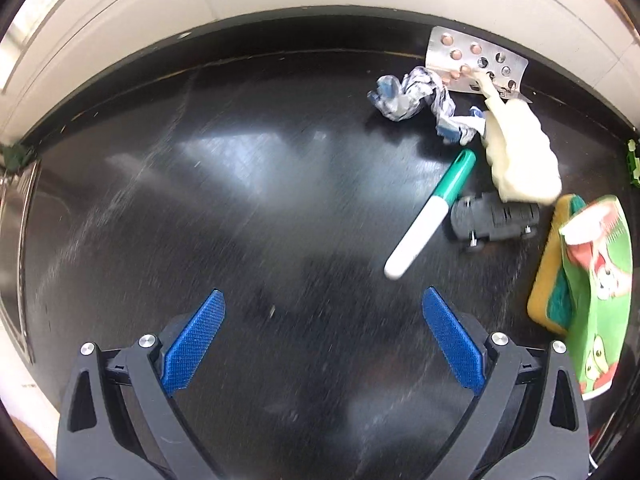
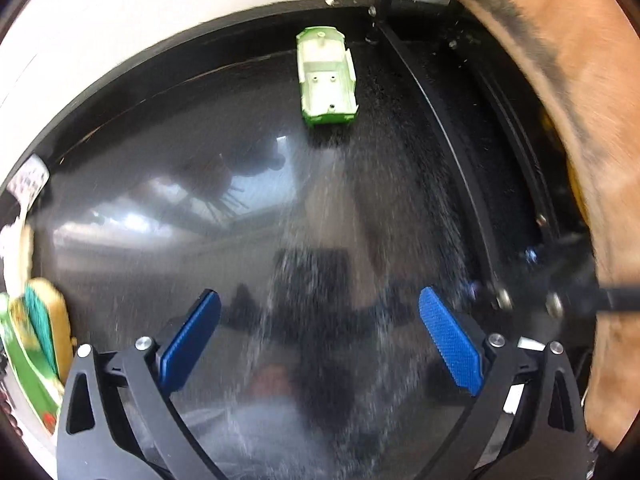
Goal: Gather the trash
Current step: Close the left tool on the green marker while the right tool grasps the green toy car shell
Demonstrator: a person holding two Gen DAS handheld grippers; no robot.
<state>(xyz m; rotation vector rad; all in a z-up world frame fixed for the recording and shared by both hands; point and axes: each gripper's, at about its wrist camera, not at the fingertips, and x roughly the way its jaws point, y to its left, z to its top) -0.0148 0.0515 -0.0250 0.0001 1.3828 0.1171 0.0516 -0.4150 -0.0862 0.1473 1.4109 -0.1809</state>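
Left claw: blue pads spread wide, nothing between them, hovering over bare black bench. Right claw: likewise spread, empty, above glossy bench surface.

Trash cluster ahead and to the right of left claw: green-capped marker nearest, long axis diagonal, white end toward claw, green cap away up-right. Beyond it: black toy chassis, cream crumpled scrap, crumpled blue-white wrapper, foil blister pack by far edge. Sponge and green snack packet at far right.

Right wrist view: only green toy shell ahead, well apart; sponge and packet at left margin.

Judgement: left claw nearer the cluster; rightward shift plus wrist turn across marker axis needed.
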